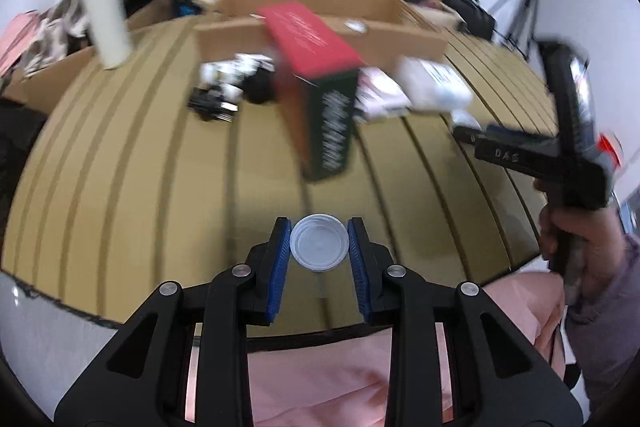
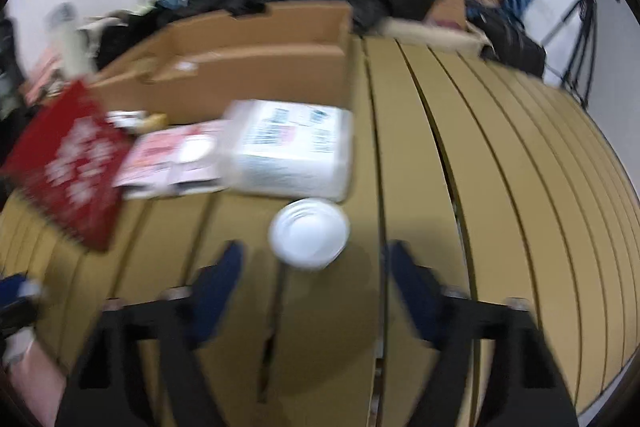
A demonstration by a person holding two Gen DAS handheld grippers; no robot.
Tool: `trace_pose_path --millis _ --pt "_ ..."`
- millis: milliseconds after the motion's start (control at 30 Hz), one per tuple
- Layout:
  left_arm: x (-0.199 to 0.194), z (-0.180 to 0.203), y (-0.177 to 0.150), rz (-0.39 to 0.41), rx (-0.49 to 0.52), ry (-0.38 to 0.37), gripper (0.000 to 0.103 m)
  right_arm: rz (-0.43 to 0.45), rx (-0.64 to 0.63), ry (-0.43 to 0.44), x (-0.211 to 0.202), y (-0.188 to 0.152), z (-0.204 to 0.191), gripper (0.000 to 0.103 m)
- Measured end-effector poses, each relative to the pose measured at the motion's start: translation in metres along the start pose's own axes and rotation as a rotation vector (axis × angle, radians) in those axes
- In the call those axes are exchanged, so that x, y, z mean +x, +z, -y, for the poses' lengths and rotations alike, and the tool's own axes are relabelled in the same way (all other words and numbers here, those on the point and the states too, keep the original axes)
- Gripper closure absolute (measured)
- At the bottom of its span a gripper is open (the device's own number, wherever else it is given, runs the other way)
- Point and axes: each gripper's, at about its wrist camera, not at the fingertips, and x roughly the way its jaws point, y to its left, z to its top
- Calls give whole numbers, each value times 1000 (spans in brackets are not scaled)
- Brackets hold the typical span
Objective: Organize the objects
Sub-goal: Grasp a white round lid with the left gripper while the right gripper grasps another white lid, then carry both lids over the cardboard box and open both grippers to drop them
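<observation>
Lid, a shallow round white plastic disc with a raised rim, sits pinched between the ribbed blue pads of our left tool, held just above the near edge of the tabletop. We judge the grip risky: the pads meet only the thin, smooth rim, so a quick swing could let it pop out. Our right tool hangs with its jaws wide and holds nothing, above a second white lid lying flat on the slatted tan surface. Beyond lie a glossy red box, a soft wrapped white pack and an open cardboard carton; everything there is motion-blurred.
</observation>
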Motion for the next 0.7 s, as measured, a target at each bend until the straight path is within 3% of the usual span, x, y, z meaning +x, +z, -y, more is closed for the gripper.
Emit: trace_pose_path --millis 33,133,233,433,567,700 --pt "-6 -5 1 16 -12 13 78 -9 20 8 6 2 3 41" --pt "-21 -18 3 52 -40 33 78 5 31 -30 11 5 9 57" --pt "-34 -26 7 73 -67 45 78 1 68 -13 6 4 17 59" --pt "-79 -37 7 151 -91 32 78 76 8 -4 -73 -19 11 59" --pt "-99 -39 -4 179 -80 17 78 164 -56 -64 -141 -57 12 59" --pt "-93 -42 -4 145 -97 1 78 168 -11 -66 -169 -73 18 59"
